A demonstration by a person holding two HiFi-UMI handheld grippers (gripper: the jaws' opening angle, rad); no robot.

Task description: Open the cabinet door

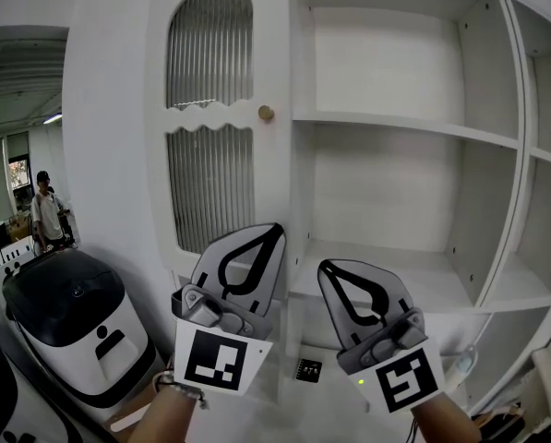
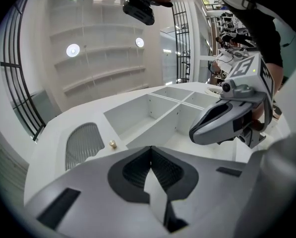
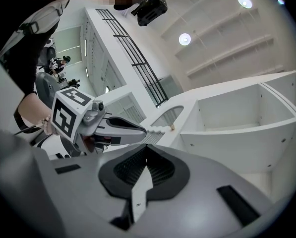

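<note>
The left gripper (image 1: 273, 233) and right gripper (image 1: 325, 269) stood side by side, jaws pressed together on nothing, with the cabinet door (image 1: 210, 169) and its knob (image 1: 266, 113) above their fingertips, untouched.

loc: lab-type hall | evid: bystander (image 1: 46, 212), white shelf unit (image 1: 413, 129), ceiling spots (image 2: 73, 49)

White cabinet door (image 1: 210, 127): ribbed glass panels, brass knob (image 1: 266, 113) at its right edge, open shelves (image 1: 404, 129) adjoining on the right. Left tool (image 1: 275, 230) and right tool (image 1: 324, 267) point upward below the knob, jaws together. Black-and-white appliance (image 1: 72, 326) at lower left.
</note>
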